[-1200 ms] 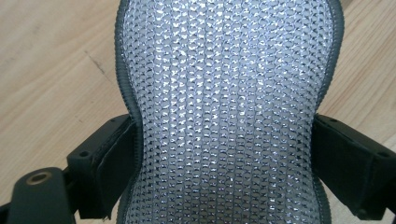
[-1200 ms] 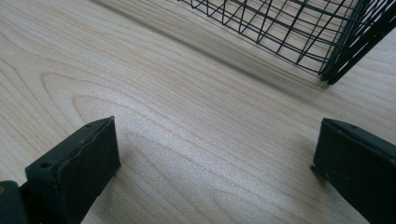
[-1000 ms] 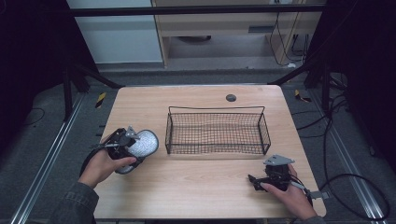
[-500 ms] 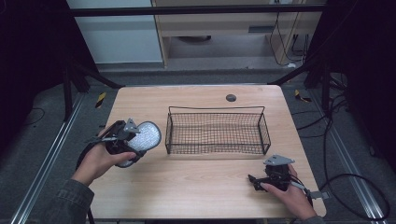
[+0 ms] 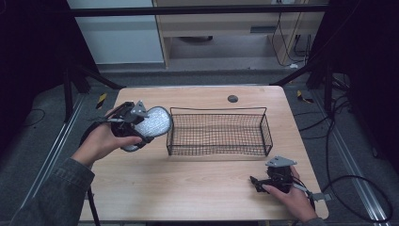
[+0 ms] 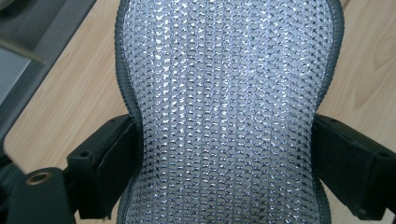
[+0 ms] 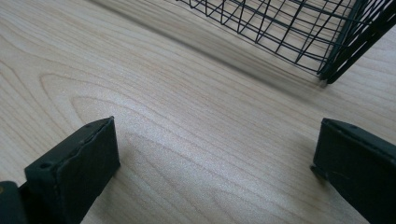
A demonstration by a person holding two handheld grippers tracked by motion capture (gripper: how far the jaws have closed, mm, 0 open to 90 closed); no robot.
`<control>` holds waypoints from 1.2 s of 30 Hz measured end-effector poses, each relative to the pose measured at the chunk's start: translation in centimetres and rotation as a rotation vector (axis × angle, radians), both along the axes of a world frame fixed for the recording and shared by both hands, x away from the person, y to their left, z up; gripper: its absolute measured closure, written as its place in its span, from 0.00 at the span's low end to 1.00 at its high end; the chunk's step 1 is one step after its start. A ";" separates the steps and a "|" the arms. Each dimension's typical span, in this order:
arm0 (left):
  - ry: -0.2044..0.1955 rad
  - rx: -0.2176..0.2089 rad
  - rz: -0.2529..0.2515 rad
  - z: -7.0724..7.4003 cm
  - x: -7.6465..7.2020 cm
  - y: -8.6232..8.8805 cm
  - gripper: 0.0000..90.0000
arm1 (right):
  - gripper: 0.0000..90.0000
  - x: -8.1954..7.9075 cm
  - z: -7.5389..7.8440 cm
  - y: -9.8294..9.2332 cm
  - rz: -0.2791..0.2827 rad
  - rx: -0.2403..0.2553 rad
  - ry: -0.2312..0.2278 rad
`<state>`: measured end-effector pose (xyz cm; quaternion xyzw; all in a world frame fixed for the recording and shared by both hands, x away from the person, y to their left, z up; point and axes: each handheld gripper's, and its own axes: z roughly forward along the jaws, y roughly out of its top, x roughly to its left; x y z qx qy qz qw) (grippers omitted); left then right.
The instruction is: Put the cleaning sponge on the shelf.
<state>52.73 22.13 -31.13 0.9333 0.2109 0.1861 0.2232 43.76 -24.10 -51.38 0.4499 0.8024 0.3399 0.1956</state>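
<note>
A silver mesh scrubbing sponge (image 5: pixel 151 125) with a dark grey edge is held above the table's left side, just left of the black wire basket (image 5: pixel 219 132). My left gripper (image 5: pixel 136 123) is shut on it; in the left gripper view the sponge (image 6: pixel 229 107) spans the frame between both jaws, pinched at its narrow waist. My right gripper (image 5: pixel 261 182) rests low on the table near the front right, in front of the basket's right corner. Its jaws stand wide apart over bare wood (image 7: pixel 210 154), with the basket corner (image 7: pixel 327 60) ahead.
The wooden table (image 5: pixel 197 188) has a round dark grommet (image 5: pixel 232 98) at its back centre. Black frame posts and cables stand around the table on the grey floor. Open wood lies in front of the basket.
My left gripper has lifted the sponge and carried it up and right, toward the basket's left end. The right gripper has stayed put.
</note>
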 end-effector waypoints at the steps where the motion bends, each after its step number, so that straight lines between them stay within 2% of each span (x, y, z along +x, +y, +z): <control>1: -0.002 -0.001 -0.007 0.2 0.3 -0.3 0.12 | 0.00 0.0 0.0 0.0 -0.001 0.004 0.001; 10: -0.019 0.010 -0.063 1.2 2.1 -3.1 0.12 | 0.00 0.1 0.0 0.0 -0.009 0.000 0.002; 12: -0.037 0.037 -0.074 0.8 3.2 -4.9 0.12 | 0.00 0.3 0.0 0.1 -0.009 -0.002 0.002; 15: -0.058 0.069 -0.068 0.3 4.0 -6.6 0.12 | 0.01 0.2 0.0 0.1 -0.012 -0.002 -0.001; 17: -0.045 0.052 -0.063 0.2 4.3 -7.4 0.12 | 0.01 0.2 0.0 0.1 -0.012 0.002 0.002; 19: -0.053 0.055 -0.071 0.0 4.4 -8.0 0.12 | 0.01 0.2 0.0 0.1 -0.012 0.004 0.002; 21: -0.076 0.101 -0.064 -0.2 4.6 -8.9 0.12 | 0.01 0.2 0.0 0.0 -0.012 0.002 -0.001; 22: -0.069 0.089 -0.067 -0.2 4.7 -9.0 0.12 | 0.01 0.2 0.0 0.0 -0.013 0.004 0.001; 26: -0.068 0.098 -0.071 0.1 5.2 -9.7 0.12 | 0.01 0.1 0.1 -0.3 -0.004 0.007 0.007; 29: -0.070 0.087 -0.078 0.4 5.5 -10.3 0.12 | 0.01 0.2 0.0 -0.7 -0.004 0.000 -0.005; 33: -0.070 0.094 -0.097 0.0 5.7 -11.4 0.12 | 0.01 0.2 0.0 -0.9 -0.006 0.002 0.001; 36: -0.063 0.092 -0.088 -0.4 5.8 -11.7 0.12 | 0.01 0.2 0.0 -1.0 -0.012 0.001 -0.003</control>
